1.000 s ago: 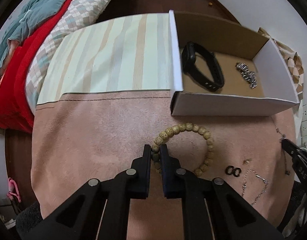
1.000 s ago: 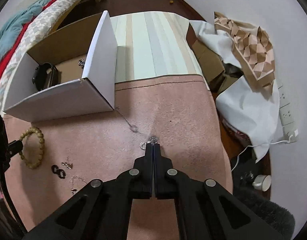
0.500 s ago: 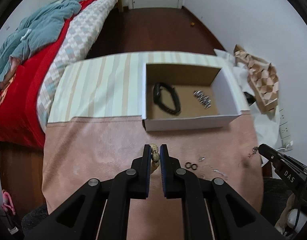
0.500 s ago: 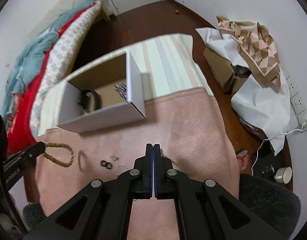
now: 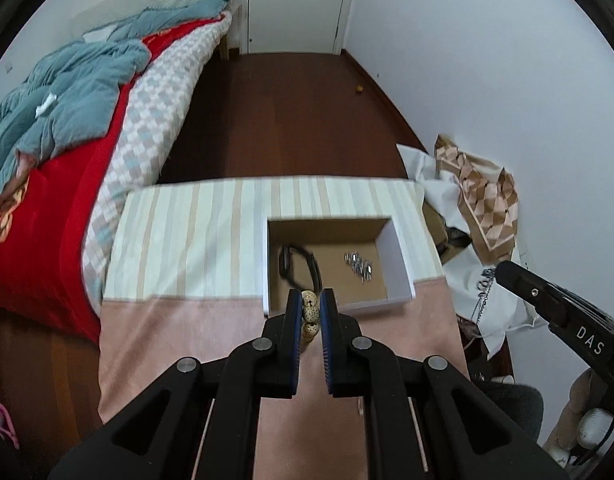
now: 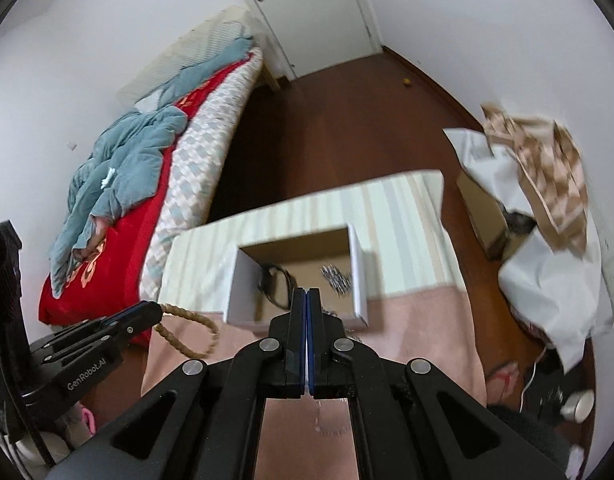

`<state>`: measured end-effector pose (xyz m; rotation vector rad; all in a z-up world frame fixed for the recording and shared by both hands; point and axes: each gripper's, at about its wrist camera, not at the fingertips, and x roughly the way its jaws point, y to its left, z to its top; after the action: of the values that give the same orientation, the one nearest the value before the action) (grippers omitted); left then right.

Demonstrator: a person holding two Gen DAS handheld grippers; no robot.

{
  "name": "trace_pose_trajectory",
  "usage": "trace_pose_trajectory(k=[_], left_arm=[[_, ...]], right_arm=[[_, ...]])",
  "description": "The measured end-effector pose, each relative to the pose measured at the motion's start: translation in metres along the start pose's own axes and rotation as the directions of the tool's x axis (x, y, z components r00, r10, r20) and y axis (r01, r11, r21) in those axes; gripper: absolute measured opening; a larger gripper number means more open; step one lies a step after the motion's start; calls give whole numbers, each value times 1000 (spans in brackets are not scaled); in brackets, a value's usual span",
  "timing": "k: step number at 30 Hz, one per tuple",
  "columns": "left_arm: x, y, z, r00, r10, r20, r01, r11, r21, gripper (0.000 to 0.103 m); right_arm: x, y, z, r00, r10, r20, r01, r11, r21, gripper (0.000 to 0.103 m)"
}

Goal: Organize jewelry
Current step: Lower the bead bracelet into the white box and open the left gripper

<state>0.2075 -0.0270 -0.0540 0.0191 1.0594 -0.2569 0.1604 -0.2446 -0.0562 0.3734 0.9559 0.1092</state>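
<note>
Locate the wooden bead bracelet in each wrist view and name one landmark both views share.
Left wrist view: the bead bracelet sits bottom centre, pinched in the left tool.
Right wrist view: it hangs as a loop at lower left, from the left tool.
Shared landmark: the open cardboard box holding a black band.

Support: table [image 5: 187, 320], pink cloth near half, striped cloth [image 5: 195, 236] far half.
Box [image 5: 399, 252]: open, at 12 o'clock, straddling both cloths.
Inside box: black band [image 5: 291, 264] at 9 o'clock, silver piece [image 5: 359, 266] at 3 o'clock.
</note>
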Motion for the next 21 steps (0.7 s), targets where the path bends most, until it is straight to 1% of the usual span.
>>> trace_pose_trajectory(k=[3,5,8,11,14,17,21], left_arm=[[10,1,19,1000,4,0,-4,1000,9,6],[21,3,26,1000,-3,-17,3,1000,8,7],[47,9,41,998,-22,-65,21,1000,-12,7],[71,11,48,991,-63,-120,58,997,-40,7],[97,11,54,978,-109,-179,98,993,-68,7],[111,2,56,969,-135,-208,122,990,-72,7],[117,-7,59,963,-152,-221,141,988,-65,7]], right_arm=[[15,7,17,1000,2,-4,-2,1000,-17,0],[31,9,27,1000,7,-26,-8,1000,-16,0],[62,8,36,997,15,-81,-16,1000,-11,0],[93,3,38,991,9,-136,-11,1000,-12,0],[116,-3,38,983,7,-184,-7,1000,0,0],[130,-10,34,976,11,-216,-8,1000,11,0],[139,-17,30,973,12,-233,-7,1000,21,0]])
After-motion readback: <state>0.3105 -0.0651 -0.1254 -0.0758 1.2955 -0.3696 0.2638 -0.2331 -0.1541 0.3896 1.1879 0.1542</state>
